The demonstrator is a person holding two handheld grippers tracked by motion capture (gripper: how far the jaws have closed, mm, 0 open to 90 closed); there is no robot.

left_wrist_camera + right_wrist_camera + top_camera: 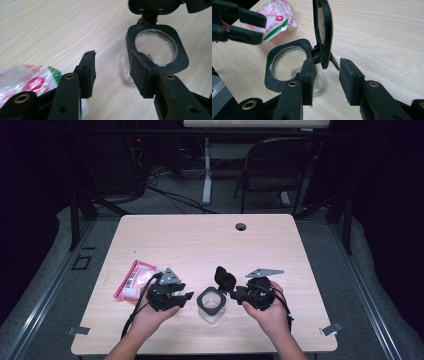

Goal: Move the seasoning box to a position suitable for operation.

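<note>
Black jaws of the left gripper (112, 75) and right gripper (327, 80) stand apart, gripping nothing — likely so the jar (212, 305) stays free between them at the table's (200, 240) near edge. Clear and empty, it has a black squarish collar; its hinged lid (225, 278) stands open. Farther left lies a pink packet (132, 279), probably awaiting use.

You face a pale wooden table (190, 240) with a round cable hole (241, 226) near its far edge. Beyond it, a dark folding chair (272, 167) and a white desk leg (207, 170) stand on grey carpet (175, 195) strung with black cables (170, 195); the room lies dim.
</note>
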